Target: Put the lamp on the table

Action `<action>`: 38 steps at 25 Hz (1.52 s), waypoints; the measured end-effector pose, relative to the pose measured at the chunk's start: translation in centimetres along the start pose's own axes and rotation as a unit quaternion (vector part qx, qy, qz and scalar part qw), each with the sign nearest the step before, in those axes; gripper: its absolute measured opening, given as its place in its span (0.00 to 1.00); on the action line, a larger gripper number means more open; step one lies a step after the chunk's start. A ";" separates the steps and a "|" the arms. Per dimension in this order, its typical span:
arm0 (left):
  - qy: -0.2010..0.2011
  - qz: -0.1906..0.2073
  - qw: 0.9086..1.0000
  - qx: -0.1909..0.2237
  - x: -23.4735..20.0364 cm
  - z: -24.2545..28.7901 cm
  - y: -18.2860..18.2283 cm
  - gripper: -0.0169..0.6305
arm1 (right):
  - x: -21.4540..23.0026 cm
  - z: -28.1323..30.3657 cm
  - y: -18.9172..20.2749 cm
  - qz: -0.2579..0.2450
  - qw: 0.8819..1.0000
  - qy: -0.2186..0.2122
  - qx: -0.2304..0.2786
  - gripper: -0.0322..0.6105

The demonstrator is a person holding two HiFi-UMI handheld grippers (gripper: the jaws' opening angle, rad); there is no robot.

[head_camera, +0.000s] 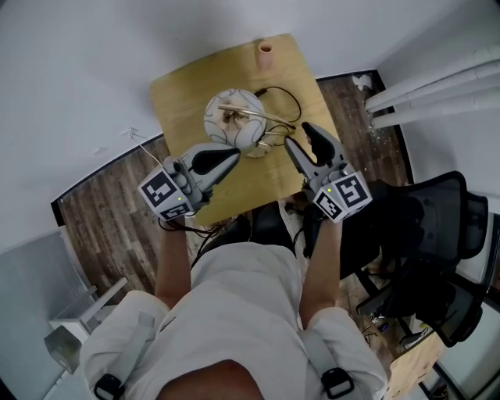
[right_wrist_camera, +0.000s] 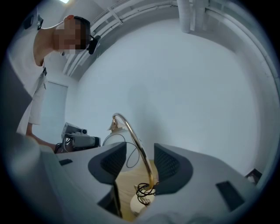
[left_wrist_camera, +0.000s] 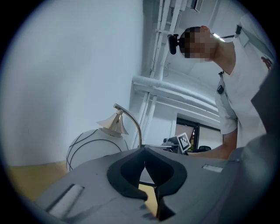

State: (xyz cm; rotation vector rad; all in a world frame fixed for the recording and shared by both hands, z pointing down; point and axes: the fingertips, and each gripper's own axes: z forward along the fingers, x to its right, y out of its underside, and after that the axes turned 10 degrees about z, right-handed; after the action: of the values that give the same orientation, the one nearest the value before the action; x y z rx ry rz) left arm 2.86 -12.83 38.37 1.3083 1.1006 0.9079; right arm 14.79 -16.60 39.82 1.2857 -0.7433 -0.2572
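The left gripper (head_camera: 231,159) was held level, jaws closed tip to tip with nothing clamped between them. The right gripper (head_camera: 301,141) was held level alongside, jaws spread wide apart. The left forearm (head_camera: 173,262) and right forearm (head_camera: 322,262) extended forward from the torso.

White walls (head_camera: 78,62), dark plank floor (head_camera: 101,219) — black mesh chair (head_camera: 441,215)

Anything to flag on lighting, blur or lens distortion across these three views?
Head view: even light, sharp, no glare on the table or lamp. Left gripper view: dark fisheye ring round the frame, near foreground soft. Right gripper view: same dark ring, ceiling pipes bowed by the lens, lamp sharp against a flat pale wall.
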 end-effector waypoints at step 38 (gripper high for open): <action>-0.034 0.007 0.999 0.020 -0.2 -2.0 -3.1 0.03 | -9.0 -0.4 -2.1 -0.014 0.999 -0.042 0.018 0.05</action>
State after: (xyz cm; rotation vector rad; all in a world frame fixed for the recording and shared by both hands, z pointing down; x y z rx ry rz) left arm 0.63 -12.75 35.44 1.3728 1.0625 0.8494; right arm 8.77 -11.84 34.66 1.3260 -0.8048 -0.3237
